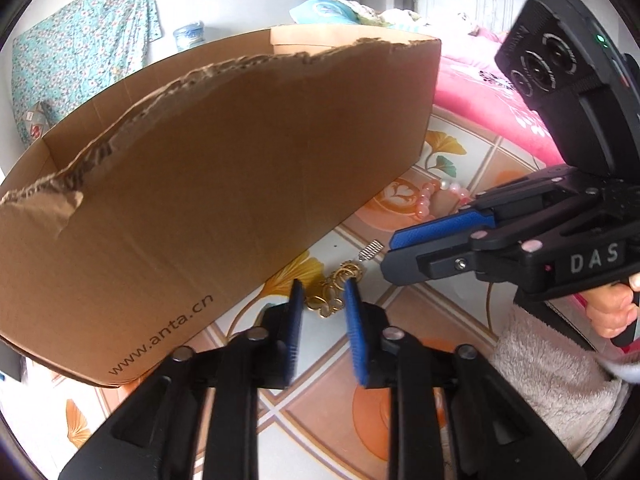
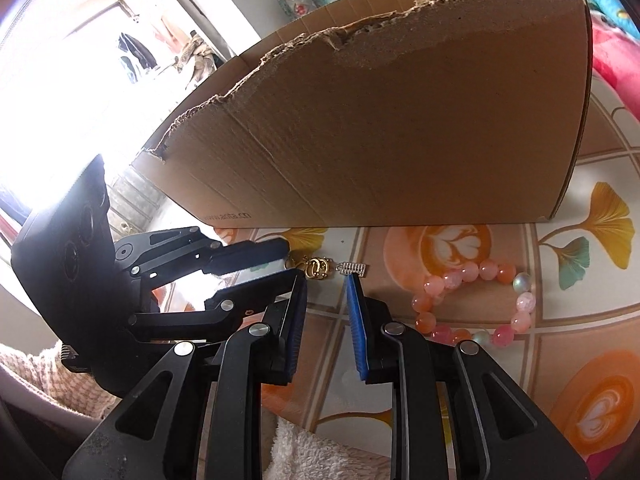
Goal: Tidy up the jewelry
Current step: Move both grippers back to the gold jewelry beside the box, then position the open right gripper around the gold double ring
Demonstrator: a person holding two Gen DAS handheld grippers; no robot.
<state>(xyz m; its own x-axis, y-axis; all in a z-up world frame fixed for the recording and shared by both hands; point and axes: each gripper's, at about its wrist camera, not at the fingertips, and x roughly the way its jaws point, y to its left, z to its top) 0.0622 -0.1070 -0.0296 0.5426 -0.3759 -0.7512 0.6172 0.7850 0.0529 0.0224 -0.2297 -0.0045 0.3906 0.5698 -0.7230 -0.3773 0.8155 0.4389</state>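
Jewelry lies loose on the patterned worktop (image 2: 500, 208), all of it outside the torn box (image 2: 380, 120), so the sorting looks barely begun. Just in front of the box wall sit a gold chain (image 1: 332, 290), a small silver charm (image 2: 354, 268) beside it, and, further toward the box's end, a pink bead bracelet (image 2: 476, 304) laid in a ring. The left tongs (image 1: 323, 292) point down with the gold chain between their blue pads, jaws narrow; whether the pads actually pinch it I cannot tell, since the links are small and partly hidden. The right tongs (image 2: 326, 280) stand narrow too, with nothing in them, tips just short of the charm. Every piece has yet to be lifted and put away, and the box's inside is mostly out of view.
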